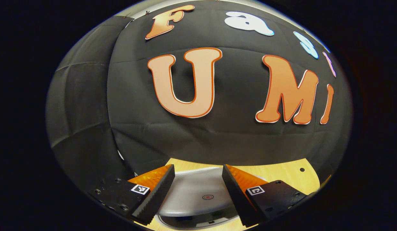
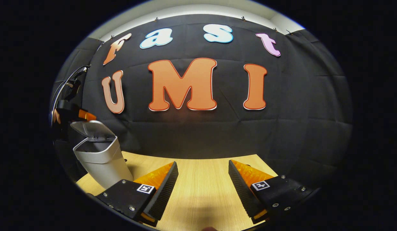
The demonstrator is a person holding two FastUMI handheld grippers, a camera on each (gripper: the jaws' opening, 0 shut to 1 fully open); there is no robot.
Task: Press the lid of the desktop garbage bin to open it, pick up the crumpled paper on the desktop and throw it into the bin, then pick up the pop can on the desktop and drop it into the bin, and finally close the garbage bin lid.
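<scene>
Standing at the left edge of the right gripper view, the bin (image 2: 102, 158) rests on the wooden desk (image 2: 201, 186) with its lid (image 2: 89, 129) tipped up and back, the mouth open. Just behind and above the lid, the left gripper (image 2: 77, 114) hangs close to it; whether they touch I cannot tell. Farther right in that view, the right gripper (image 2: 203, 178) holds its fingers wide apart over bare desk, gripping nothing, well apart from the bin.

In the left gripper view, the left gripper (image 1: 198, 181) also has its fingers spread wide with nothing between them pressed. The lid (image 1: 198, 195) lies below and between the two fingers, a small round mark near its middle, and the bin's rim (image 1: 198, 221) shows beneath it. To the right of the fingers the desk (image 1: 288, 176) runs back to the wall.
</scene>
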